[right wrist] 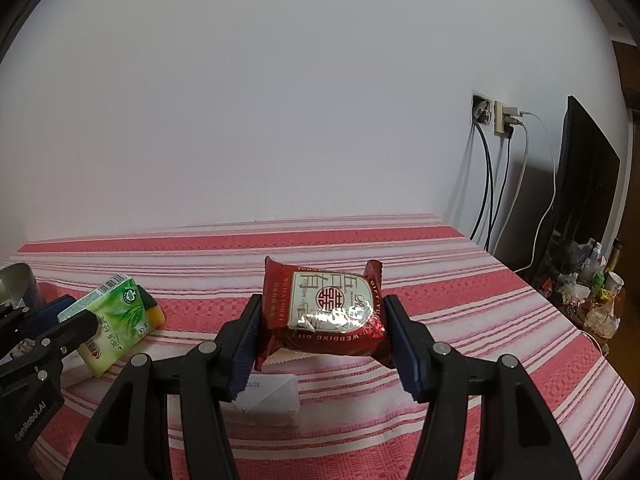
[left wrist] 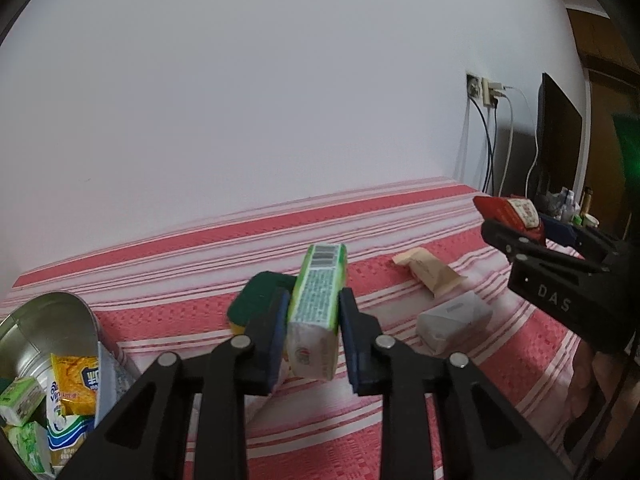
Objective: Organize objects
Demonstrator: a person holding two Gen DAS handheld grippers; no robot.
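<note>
Left wrist view: left hand-held gripper (left wrist: 313, 328) is clamped on a green tissue pack (left wrist: 316, 304), pads pressing both long sides, barcode end pointing away, pack held above the red-and-white striped cloth (left wrist: 360, 220). Just behind the left finger sits a sponge (left wrist: 256, 292), dark green top w/ yellow edge. At lower left a metal bucket (left wrist: 48, 320) stands open; inside are several green tissue packs (left wrist: 20, 400), a yellow snack packet (left wrist: 78, 380) and a white-blue-green pouch (left wrist: 60, 428), packed close together. On the cloth to the right lie a beige wrapped packet (left wrist: 430, 274) and, nearer, a white tissue pack (left wrist: 452, 320), the two apart. At far right the right hand-held gripper (left wrist: 516, 220) grips a red snack packet (left wrist: 512, 210) up off the cloth. Right wrist view: right hand-held gripper (right wrist: 322, 336) is clamped on the red snack packet (right wrist: 324, 308), gold-and-white label facing up, pads against its left & right sides. White tissue pack (right wrist: 268, 400) lies on the cloth below it. At left, the left hand-held gripper (right wrist: 76, 312) holds the green tissue pack (right wrist: 112, 316), sponge (right wrist: 154, 312) just behind; bucket rim (right wrist: 16, 284) at the far left edge, contents not visible here.
</note>
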